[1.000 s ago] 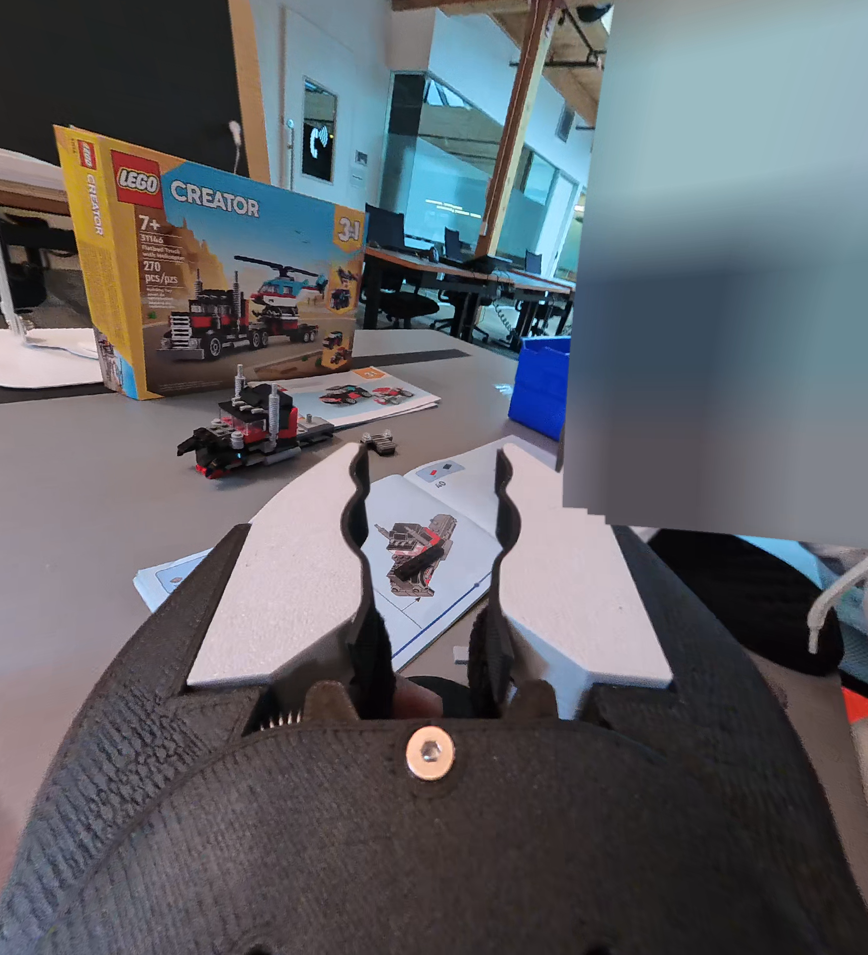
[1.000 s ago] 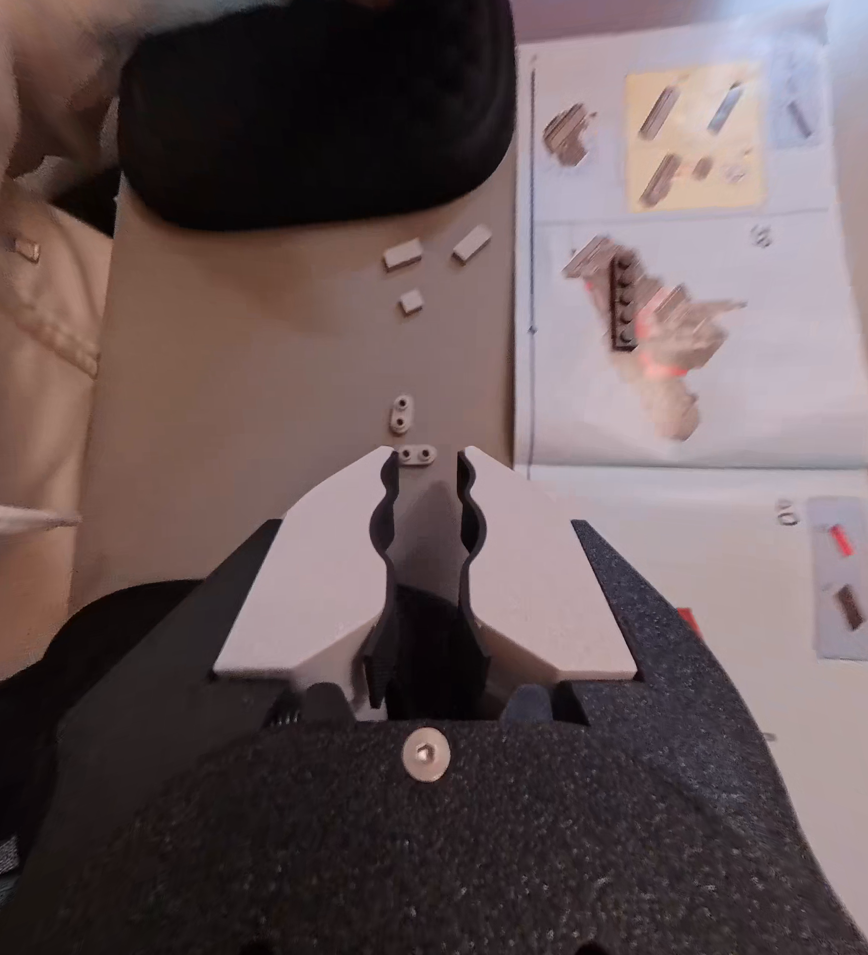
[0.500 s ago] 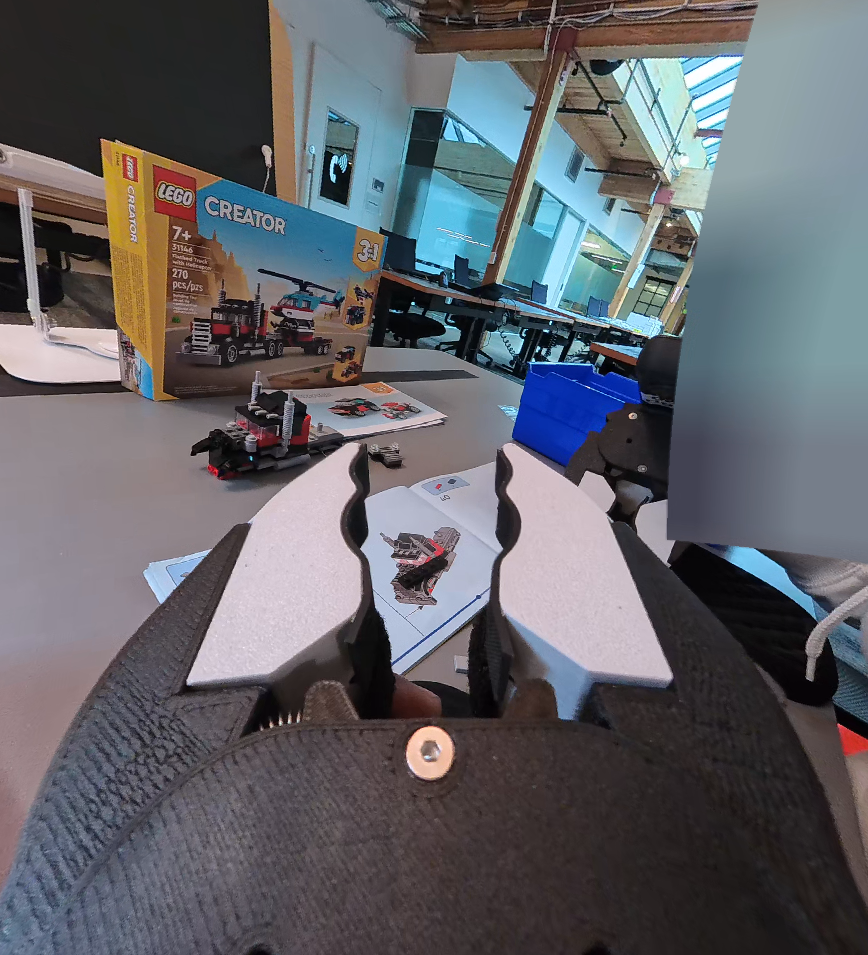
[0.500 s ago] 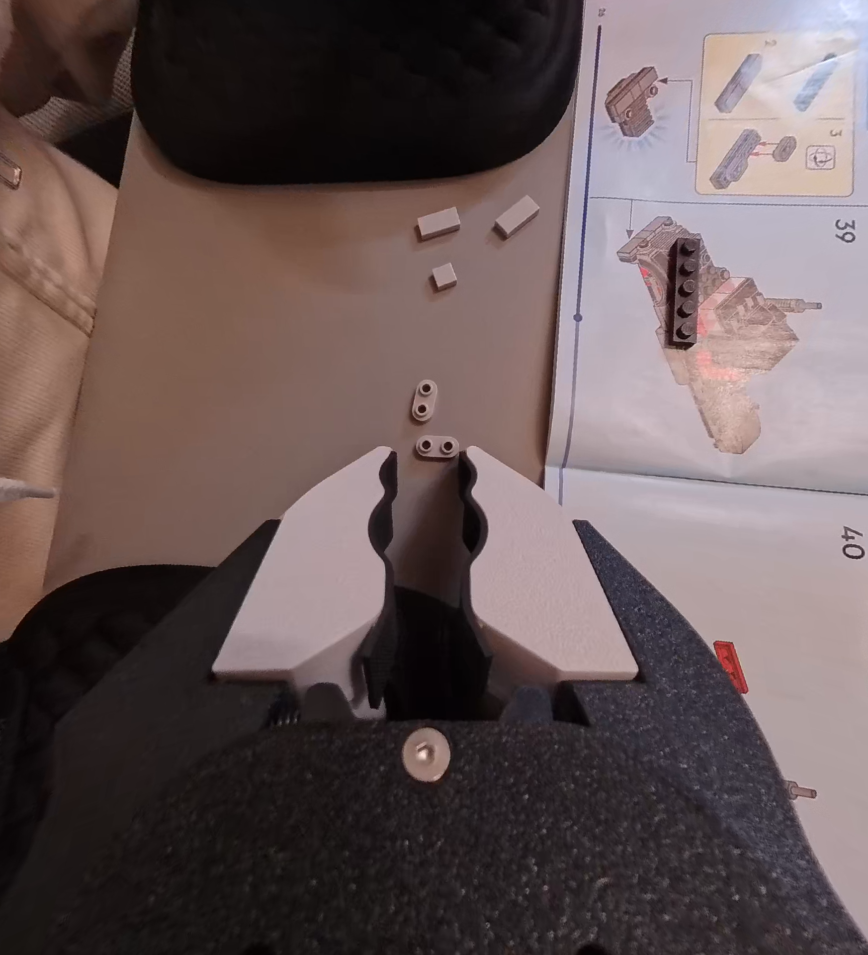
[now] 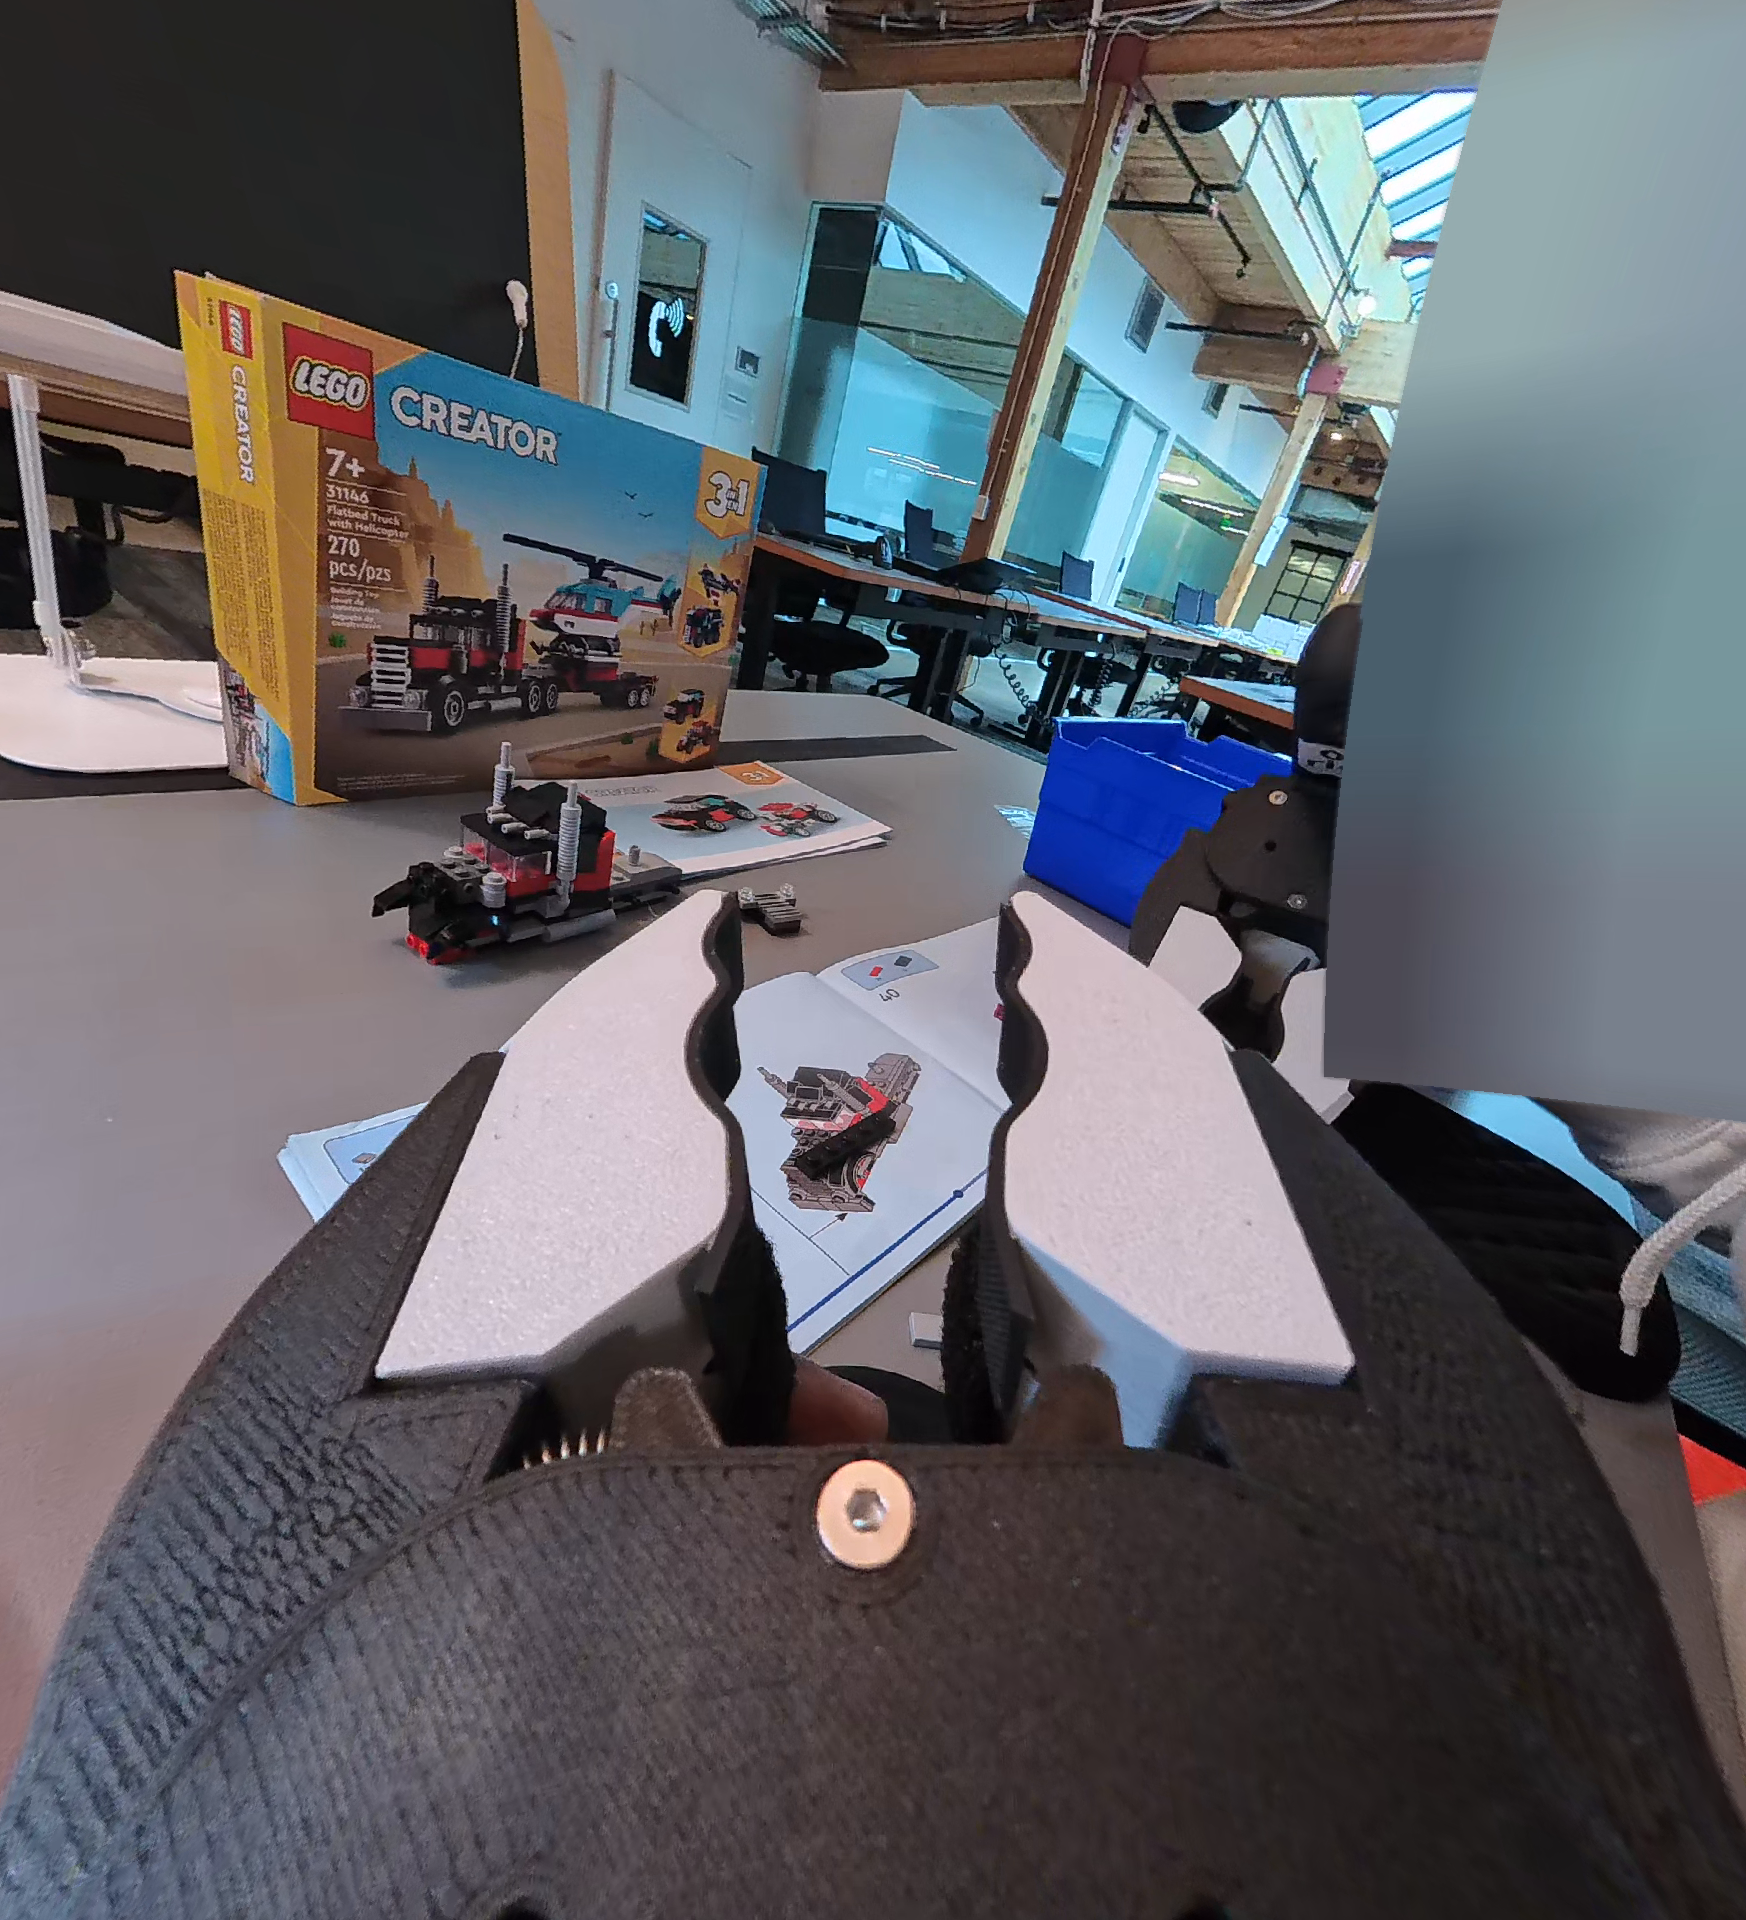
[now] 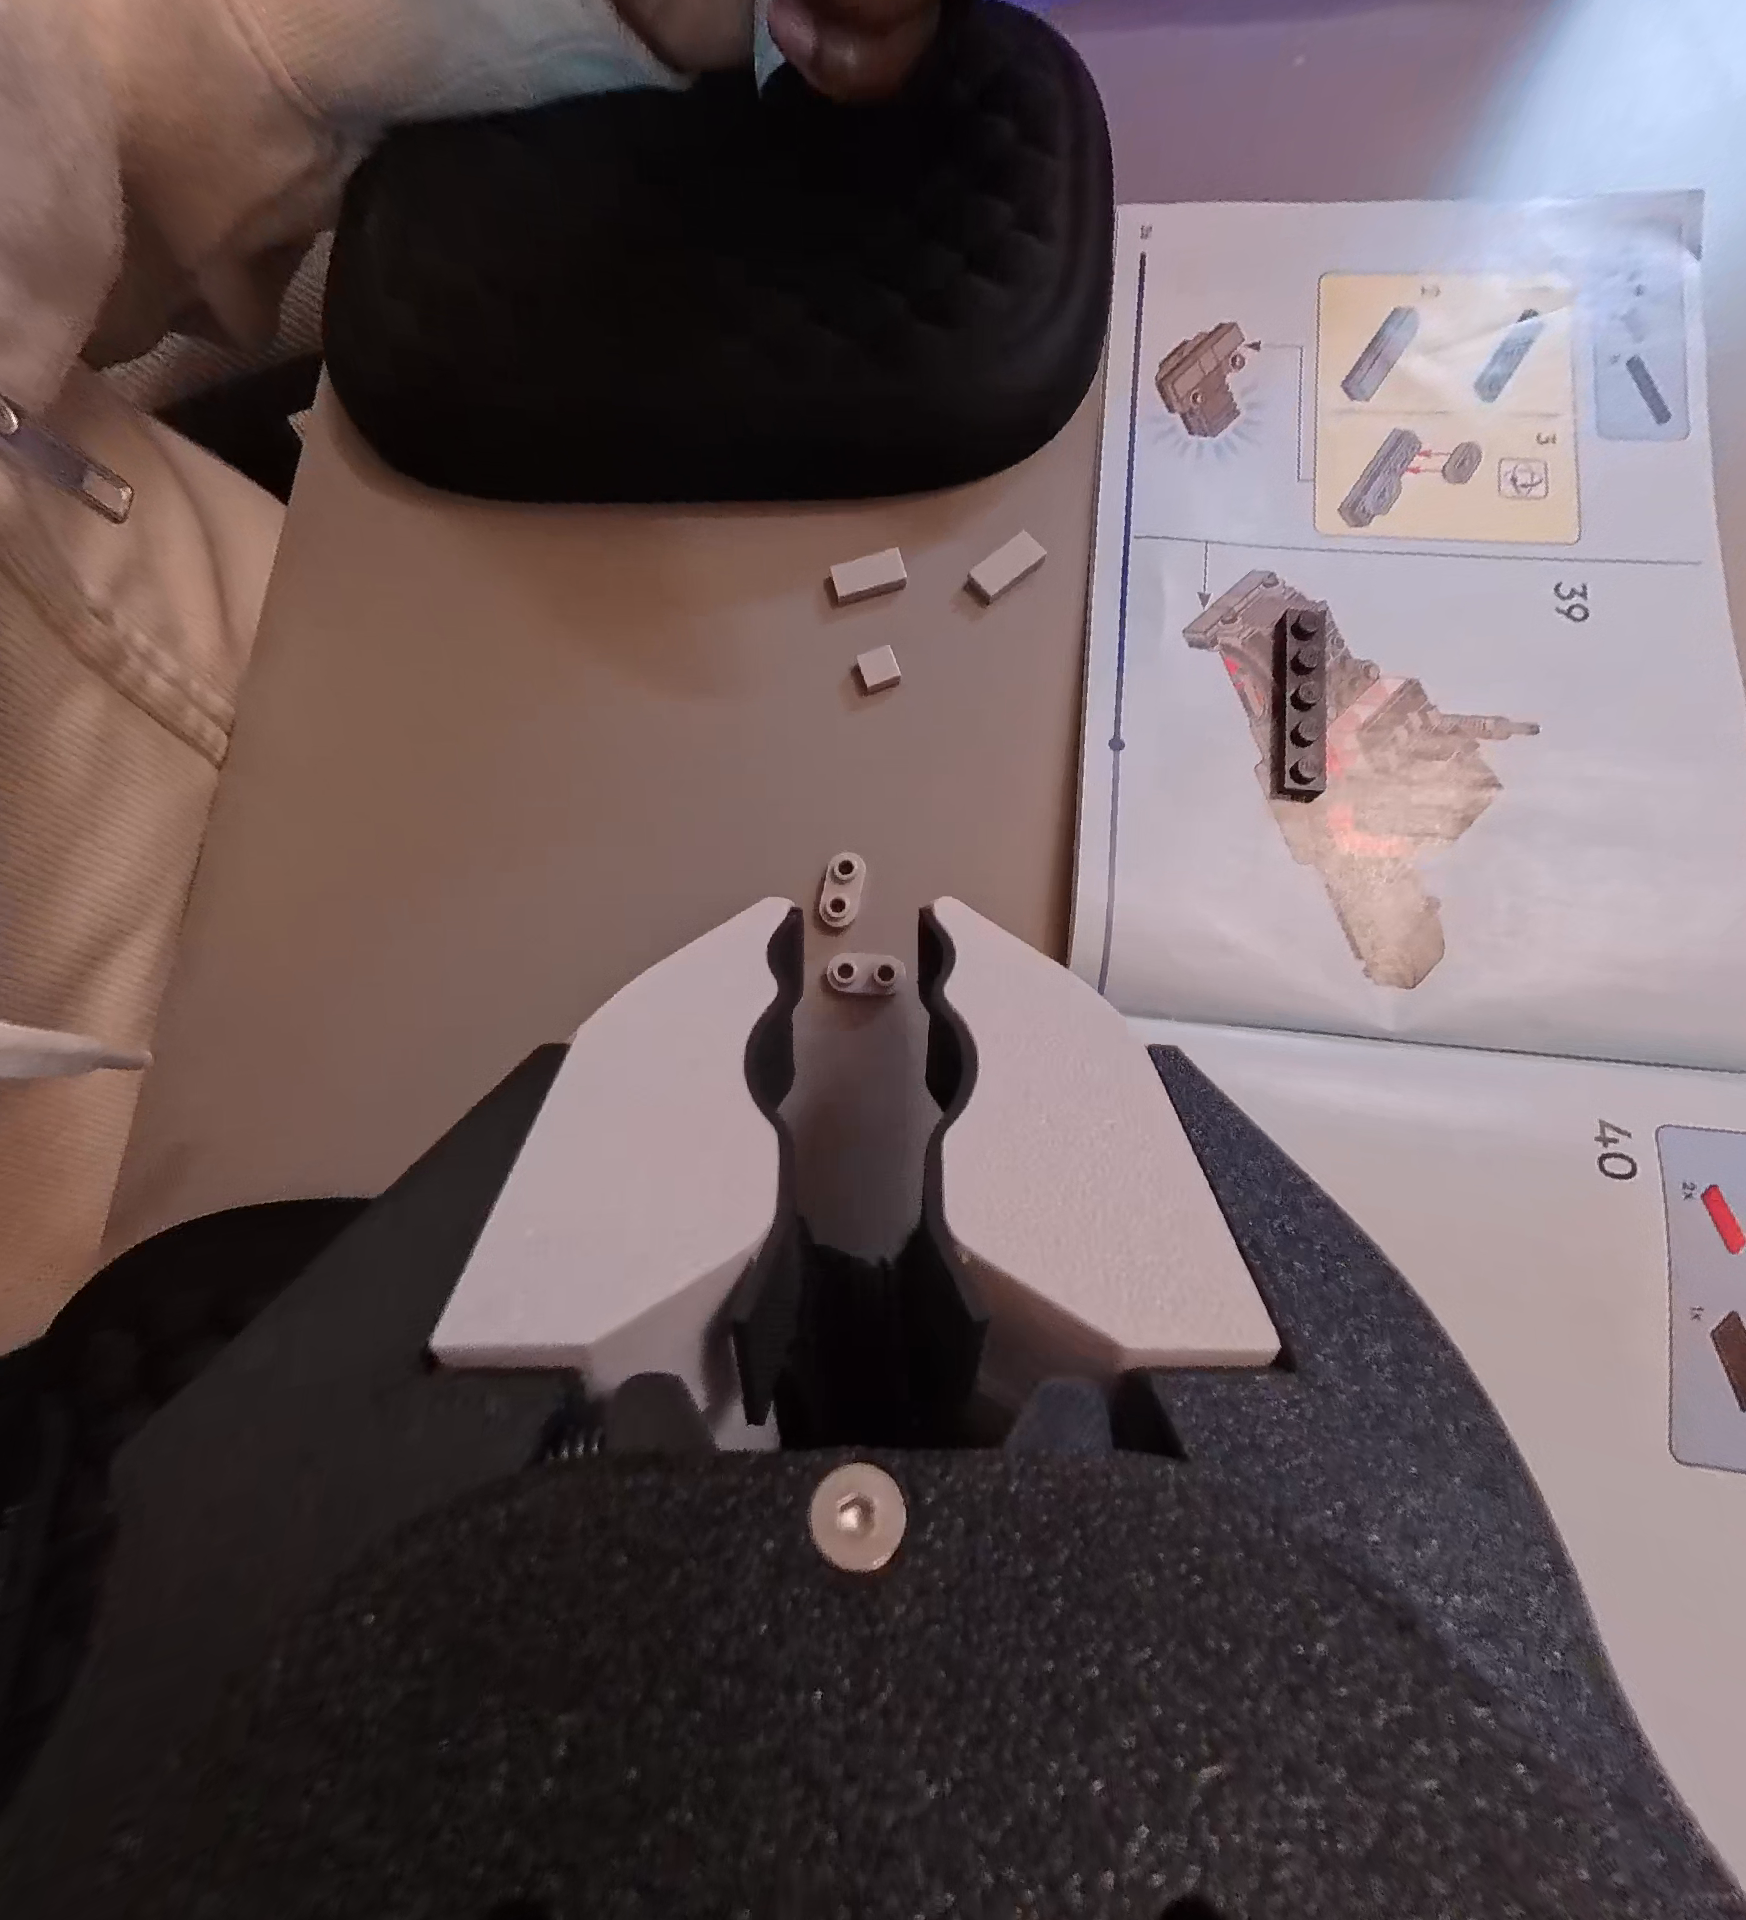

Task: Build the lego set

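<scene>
My left gripper is open and empty, held above the open instruction booklet. The part-built black and red truck stands on the grey table beyond it, with a small dark grey piece beside it. My right gripper is open and points down at the table. A small grey two-stud plate lies between its fingertips, untouched. A second two-stud plate lies just beyond. Three flat grey tiles lie farther off. The booklet is to the right.
The set's box stands at the back left with a second booklet in front of it. A blue bin sits at the right. The left gripper's black body and a person's pale clothing fill the right wrist view's top and left. My right fingertips sit around 15 centimeters from my left ones.
My right gripper has come down and forward, so the near two-stud plate now lies between its fingertips. My left gripper has tilted up and shifted slightly; both stay open.
</scene>
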Demonstrator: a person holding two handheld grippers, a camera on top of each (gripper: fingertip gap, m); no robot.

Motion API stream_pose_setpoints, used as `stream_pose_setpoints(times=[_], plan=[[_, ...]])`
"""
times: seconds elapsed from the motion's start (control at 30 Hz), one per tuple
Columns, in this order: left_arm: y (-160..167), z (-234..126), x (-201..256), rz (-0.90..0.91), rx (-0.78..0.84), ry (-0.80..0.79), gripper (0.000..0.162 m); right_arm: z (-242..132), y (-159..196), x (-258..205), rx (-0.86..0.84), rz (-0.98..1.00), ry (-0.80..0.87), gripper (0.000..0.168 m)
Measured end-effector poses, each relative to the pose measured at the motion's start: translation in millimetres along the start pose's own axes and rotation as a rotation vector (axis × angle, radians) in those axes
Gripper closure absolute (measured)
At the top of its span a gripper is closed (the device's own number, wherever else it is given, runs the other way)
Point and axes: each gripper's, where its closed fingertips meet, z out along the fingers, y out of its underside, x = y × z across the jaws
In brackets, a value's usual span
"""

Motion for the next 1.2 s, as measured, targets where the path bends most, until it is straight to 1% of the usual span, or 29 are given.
stream_pose_setpoints(times=[0.47,0.63,0.77,0.87,1.03,1.2], plan=[[-0.3,-0.3,-0.5,-0.003,0.004,-0.001,0.115,9.4,-6.7,4.0,0.013,0.0,0.004,0.15],[-1.2,-0.8,-1.8,-0.005,0.01,-0.01,0.114,8.4,-9.7,16.1,0.025,0.008,0.059,0.15],[-0.9,-0.7,-3.6,-0.015,0.009,-0.017,0.11,2.6,-19.5,37.6,0.096,0.053,0.138,0.151],[-1.1,-0.9,-6.1,-0.027,0.01,-0.029,0.105,1.4,-20.0,52.7,0.113,0.098,0.188,0.151],[-1.6,-1.5,-8.9,-0.052,0.016,-0.033,0.097,7.3,-19.2,55.2,0.133,0.115,0.184,0.15],[-0.5,-0.7,-4.3,-0.035,0.007,-0.007,0.091,6.0,-21.1,55.1,0.147,0.116,0.185,0.151]])
